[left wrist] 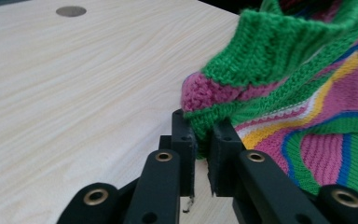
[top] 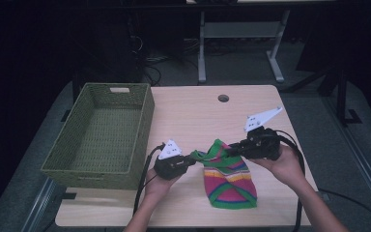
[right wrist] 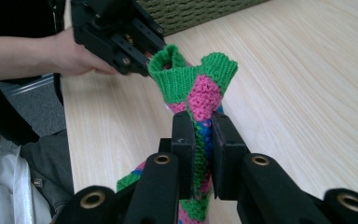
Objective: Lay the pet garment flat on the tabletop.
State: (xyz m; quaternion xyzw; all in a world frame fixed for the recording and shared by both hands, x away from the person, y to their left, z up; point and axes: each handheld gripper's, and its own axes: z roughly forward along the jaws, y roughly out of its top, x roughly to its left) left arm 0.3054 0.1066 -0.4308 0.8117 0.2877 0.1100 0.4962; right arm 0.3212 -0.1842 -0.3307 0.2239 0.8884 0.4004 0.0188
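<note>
Table: pale wood, centre of frame. Basket: green wicker, left of centre, empty, likely meant to receive the sock. Sock: striped knit, lower centre, toe on the table, cuff lifted and stretched between both grippers, apparently to spread it. Left gripper: jaws narrow, clamped on the cuff's left edge. Right gripper: jaws narrow, pinching the cuff's right edge.
</note>
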